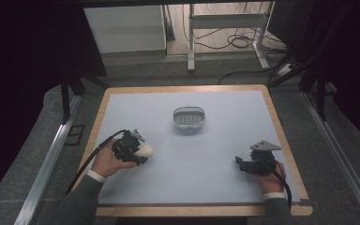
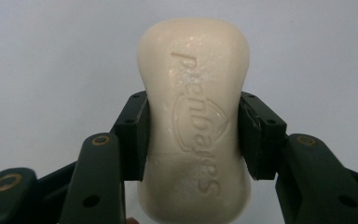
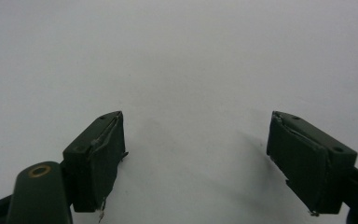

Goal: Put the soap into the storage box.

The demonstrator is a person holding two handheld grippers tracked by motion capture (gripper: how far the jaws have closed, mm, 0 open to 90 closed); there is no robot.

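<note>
Cream soap point(image 2: 193, 116): clamped at its waist in our left gripper point(image 1: 138, 152), near and left of the soap dish point(image 1: 189, 117).
Right gripper point(image 1: 242, 164): jaws wide, empty, right of the dish.
Advice: we should keep the bar level and lower it squarely.

L gripper point(image 1: 139, 151) sits at table's left-front, held in person's left hand point(image 1: 107, 160), forearm coming in from bottom edge, cable trailing back. Jaws point toward table's right, clamped on both sides of a soap bar point(image 2: 195, 121). R gripper point(image 1: 242, 163) at right-front in right hand point(image 1: 271, 174), jaws pointing left, spread wide w/ nothing between; grey plate on top.
</note>
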